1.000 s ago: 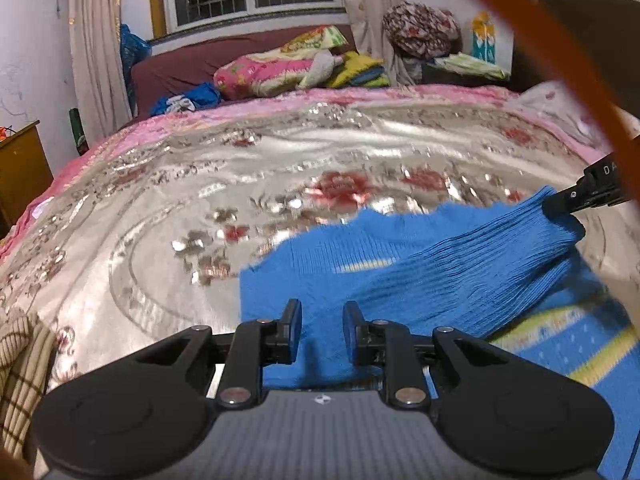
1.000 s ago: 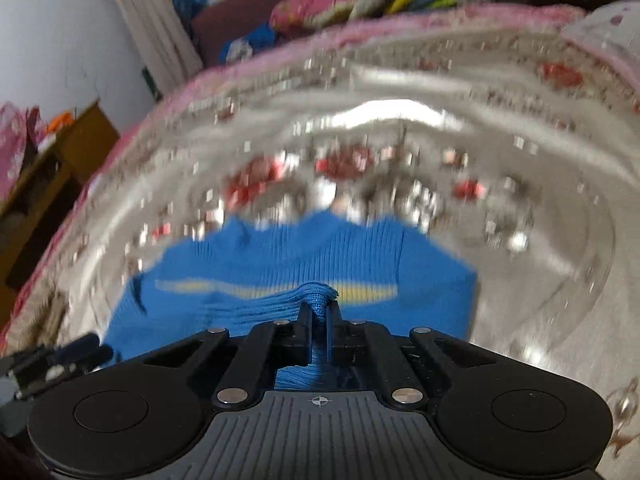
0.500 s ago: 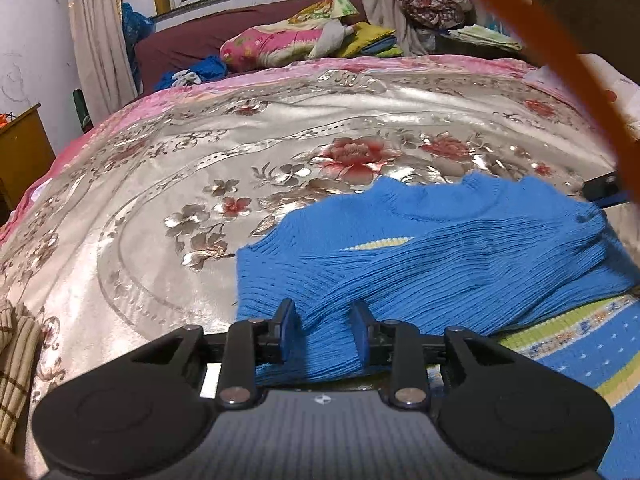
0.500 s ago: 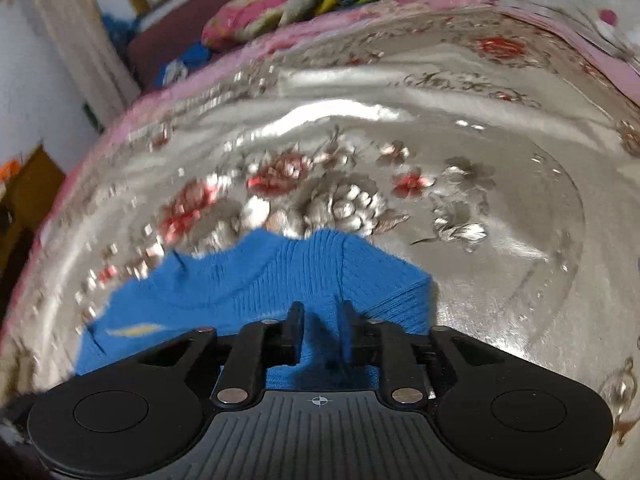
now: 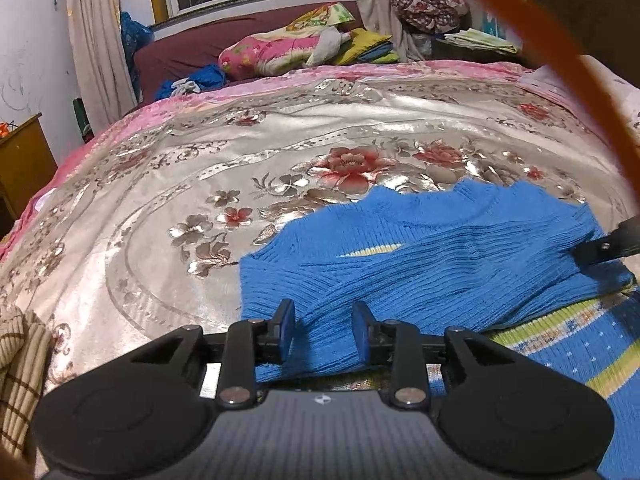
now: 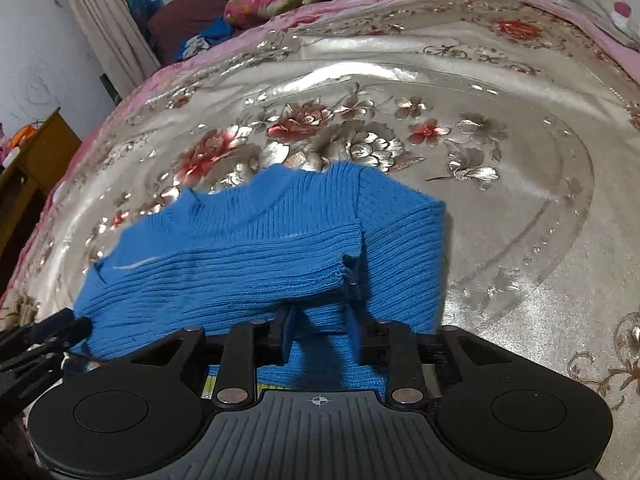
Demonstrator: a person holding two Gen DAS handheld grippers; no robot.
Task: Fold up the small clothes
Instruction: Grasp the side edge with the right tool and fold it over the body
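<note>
so the blue knit sweater [image 5: 420,264] is lying on the shiny floral bedspread [image 5: 200,208], and the top part looks folded down already: sleeves crossed over the chest, a yellow-and-green striped hem section poking out lower right in the left view; I'd say we're mid-fold, sleeves tucked and the body still to be doubled over. Going left to right: the left gripper [image 5: 322,330] sits low at the near-left edge of the sweater, jaws parted with a ridge of knit running between them, but the pads don't seem to be pinching it, so I'd call it let go; the right gripper [image 6: 320,332] is over the right side, just short of the sleeve cuff [image 6: 344,268], its jaws closing, blue fabric lying in the gap but not squeezed as far as I can tell. Next move, my guess: both need a real pinch on the near edge or hem, through all layers, then lift and carry together so the sleeves don't slide out. View differences: the left camera shows the striped hem and a beige checked cloth [image 5: 18,364] at far left; the right camera shows the cuff's loose end and the sweater's clean right edge, which the left view cuts off.
</note>
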